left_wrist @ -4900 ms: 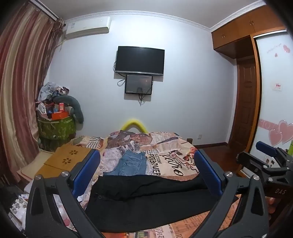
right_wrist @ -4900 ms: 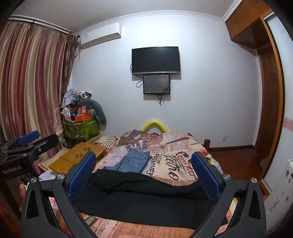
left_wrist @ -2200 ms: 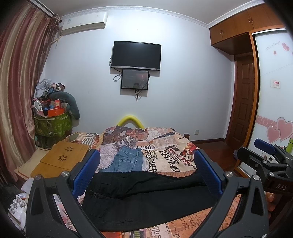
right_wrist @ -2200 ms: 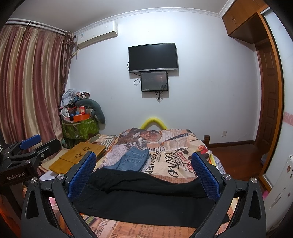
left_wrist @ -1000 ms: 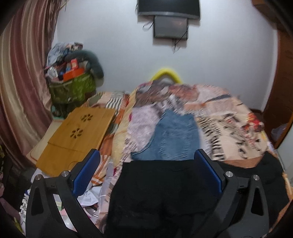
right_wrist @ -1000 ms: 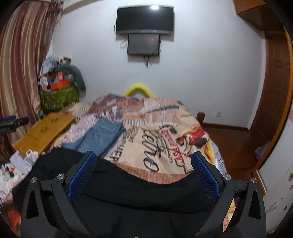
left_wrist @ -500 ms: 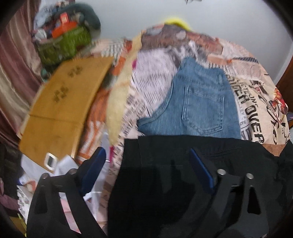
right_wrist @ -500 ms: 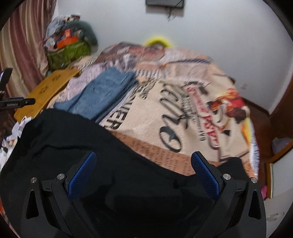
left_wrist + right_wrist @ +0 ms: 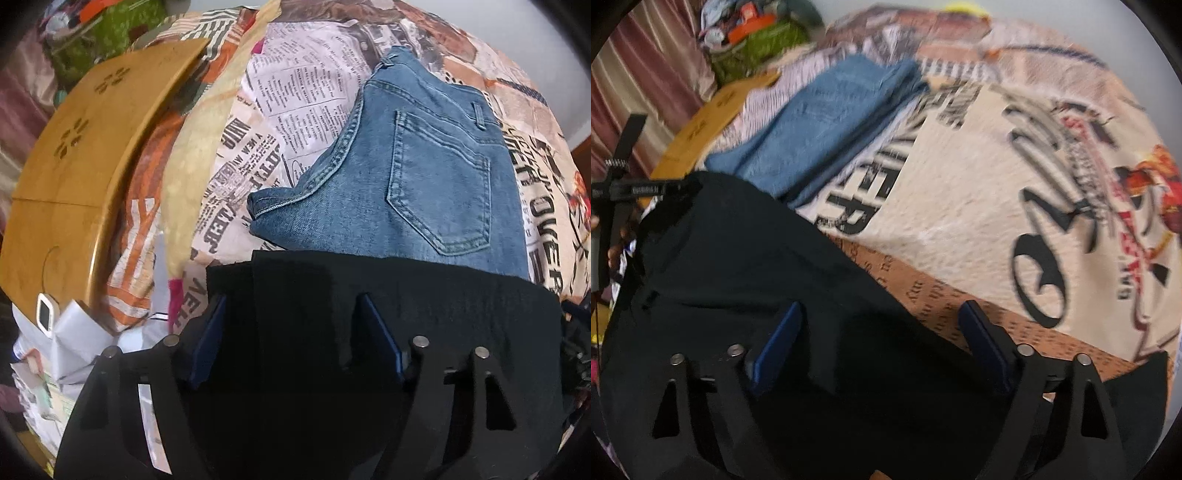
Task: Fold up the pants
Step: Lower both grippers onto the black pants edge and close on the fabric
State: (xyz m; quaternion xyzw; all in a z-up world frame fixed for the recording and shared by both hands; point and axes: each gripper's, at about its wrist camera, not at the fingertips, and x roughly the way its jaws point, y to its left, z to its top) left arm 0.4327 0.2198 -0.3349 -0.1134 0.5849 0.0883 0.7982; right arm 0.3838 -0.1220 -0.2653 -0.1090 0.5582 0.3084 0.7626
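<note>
Your left gripper [image 9: 291, 317] points steeply down at the black pants [image 9: 443, 314], which lie spread across the near end of the bed [image 9: 295, 74]. Its 2 blue-padded fingers [image 9: 207, 332] are closing, with the pants' left edge between them; the pads are not yet pressed on the cloth. Just beyond the black pants, partly under their far edge, lies a folded pair of blue jeans [image 9: 424, 177]. A wooden lap desk [image 9: 74, 147] sits beside the bed at the left.

Your right gripper [image 9: 882, 325] also tips down over the black pants [image 9: 738, 258], near their far edge by the newspaper-print bedspread [image 9: 979, 203]. Its 2 fingers [image 9: 779, 339] are closing too, still spread, with black cloth beneath and between them. The blue jeans [image 9: 820, 122] show blurred beyond
</note>
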